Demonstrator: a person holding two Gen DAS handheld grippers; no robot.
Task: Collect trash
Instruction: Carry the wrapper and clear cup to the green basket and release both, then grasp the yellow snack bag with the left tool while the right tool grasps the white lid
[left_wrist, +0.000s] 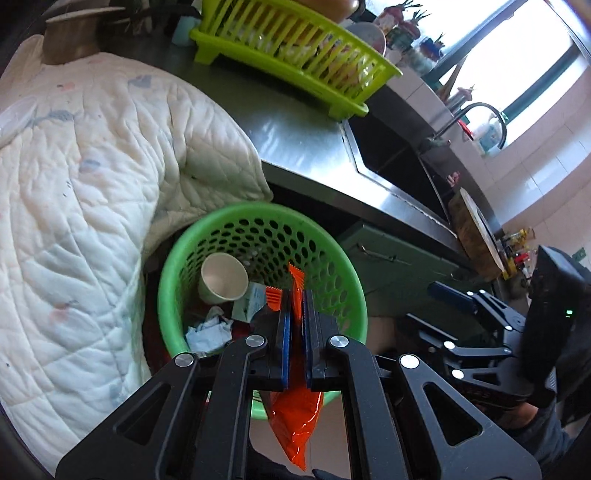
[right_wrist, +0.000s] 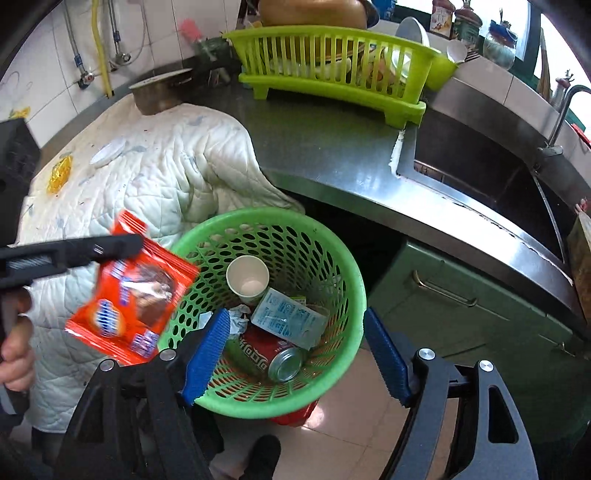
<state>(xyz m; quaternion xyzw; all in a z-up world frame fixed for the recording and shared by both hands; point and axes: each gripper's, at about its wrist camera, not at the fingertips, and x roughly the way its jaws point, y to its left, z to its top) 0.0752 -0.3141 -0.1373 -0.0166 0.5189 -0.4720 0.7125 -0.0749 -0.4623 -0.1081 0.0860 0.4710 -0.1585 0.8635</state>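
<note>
Holding: my left tool (left_wrist: 294, 325) clamps the orange wrapper (right_wrist: 131, 291), glossy, crinkled, serrated edges, blue lettering.
Right tool (right_wrist: 295, 354): fingers apart, empty.
Below: green basket (right_wrist: 343, 258).

Home kitchen: steel worktop (right_wrist: 332, 147) with sunk sink (right_wrist: 480, 177), tap (right_wrist: 561, 110), lime dish rack (right_wrist: 332, 62) at the back edge, tiled wall (right_wrist: 48, 48), cupboard drawers (right_wrist: 461, 306) below.

The green basket (right_wrist: 343, 266) mouth lies open from above; a cup (right_wrist: 247, 275) at 12 o'clock, carton (right_wrist: 288, 317) and can (right_wrist: 273, 358) crowd its bottom. The quilt (right_wrist: 155, 173) presses its rim at 10 o'clock, the counter (right_wrist: 332, 147) edge overhangs at 1.
</note>
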